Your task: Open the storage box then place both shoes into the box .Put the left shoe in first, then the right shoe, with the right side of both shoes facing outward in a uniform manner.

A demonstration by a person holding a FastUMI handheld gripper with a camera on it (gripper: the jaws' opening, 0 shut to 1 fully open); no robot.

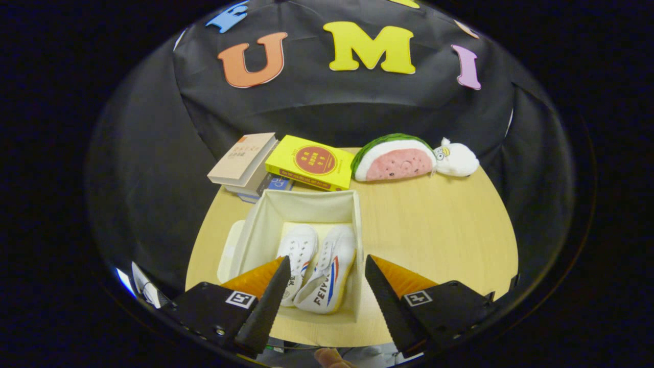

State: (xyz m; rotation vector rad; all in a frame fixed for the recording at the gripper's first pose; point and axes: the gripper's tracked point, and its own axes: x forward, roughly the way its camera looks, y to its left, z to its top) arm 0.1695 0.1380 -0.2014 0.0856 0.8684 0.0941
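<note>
Two white sneakers [317,268] lay side by side inside the open storage box [306,204] on the bench [439,230]. The hand-held gripper [327,268] hovered above them, fingers spread wide, gripping nothing.

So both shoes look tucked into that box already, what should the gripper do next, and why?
Probably just draw straight back and away. Both shoes, one beside the other, already lie inside the open storage box, and the gripper hangs over them with its fingers spread apart, gripping nothing. Nothing seems left to place, so retreating avoids nudging them.
</note>
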